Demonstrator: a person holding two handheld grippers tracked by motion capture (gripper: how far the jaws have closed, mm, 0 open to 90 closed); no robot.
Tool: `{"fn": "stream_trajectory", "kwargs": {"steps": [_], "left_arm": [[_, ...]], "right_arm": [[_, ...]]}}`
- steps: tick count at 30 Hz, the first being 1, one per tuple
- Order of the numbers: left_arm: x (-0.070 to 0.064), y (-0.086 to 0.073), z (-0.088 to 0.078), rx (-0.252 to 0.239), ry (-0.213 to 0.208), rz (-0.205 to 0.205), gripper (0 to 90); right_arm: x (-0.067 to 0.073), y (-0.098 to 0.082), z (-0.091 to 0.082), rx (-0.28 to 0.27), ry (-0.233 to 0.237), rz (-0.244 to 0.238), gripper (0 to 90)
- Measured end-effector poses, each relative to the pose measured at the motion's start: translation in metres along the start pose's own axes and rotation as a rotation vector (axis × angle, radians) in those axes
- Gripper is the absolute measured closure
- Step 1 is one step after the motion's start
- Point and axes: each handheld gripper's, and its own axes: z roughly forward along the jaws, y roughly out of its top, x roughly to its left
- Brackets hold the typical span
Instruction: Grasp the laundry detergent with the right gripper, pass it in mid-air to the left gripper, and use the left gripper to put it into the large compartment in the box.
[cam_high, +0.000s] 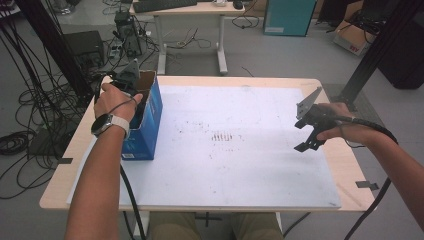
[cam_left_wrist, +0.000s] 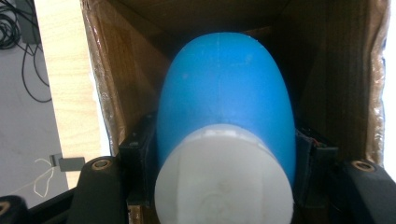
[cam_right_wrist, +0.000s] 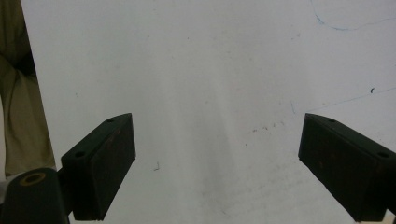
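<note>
Blue bottle (cam_left_wrist: 224, 93) w/ white cap, probably plastic, lies inside the open cardboard box (cam_left_wrist: 112, 84), cap toward camera.

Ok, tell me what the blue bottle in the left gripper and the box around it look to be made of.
Blue bottle: likely plastic, smooth and matte, with a faint mould seam down its body; its white cap looks like duller plastic. Box: cardboard, raw brown and fibrous inside, printed glossy blue outside. Left gripper jaws are clamped on the bottle's sides.

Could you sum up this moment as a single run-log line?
left gripper: shut on blue bottle inside blue box | right gripper: open, empty, over white board
</note>
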Motion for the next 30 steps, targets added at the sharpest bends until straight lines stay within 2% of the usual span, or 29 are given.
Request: {"fn": "stream_trajectory", "kwargs": {"steps": [3, 7, 8, 12, 14, 15, 18, 30], "left_arm": [[0.0003, 0.0005, -0.0012, 0.014, -0.007, 0.006, 37.6], [-0.0002, 0.0006, -0.0009, 0.011, -0.005, 0.003, 37.7], [-0.0008, 0.0001, 0.0000, -0.003, 0.004, 0.001, 37.7], [0.0003, 0.0006, -0.0011, 0.013, -0.007, 0.007, 37.7], [-0.0002, 0.0001, 0.0000, -0.002, 0.003, 0.004, 37.7], [0.0004, 0.0007, -0.0011, 0.013, -0.007, 0.007, 37.7], [-0.0003, 0.0004, -0.0001, -0.002, 0.003, 0.006, 37.6], [-0.0010, 0.0034, 0.0005, 0.000, 0.003, 0.016, 37.6]], "right_arm": [[0.0001, -0.0002, 0.0004, -0.001, 0.002, -0.001, 10.9], [-0.0001, 0.0003, 0.0004, -0.001, 0.001, -0.010, 10.9], [-0.0006, 0.0004, 0.0004, -0.005, 0.001, -0.014, 10.9], [0.0000, 0.0000, 0.0004, -0.002, 0.000, 0.002, 10.9], [-0.0002, -0.0002, 0.0008, -0.003, 0.004, 0.001, 10.9], [-0.0006, -0.0004, 0.0009, -0.001, 0.001, -0.006, 10.8], [-0.0006, -0.0005, 0.0012, -0.005, 0.001, -0.004, 10.6], [-0.0004, -0.0031, 0.0036, -0.002, 0.006, -0.003, 10.4]]}}
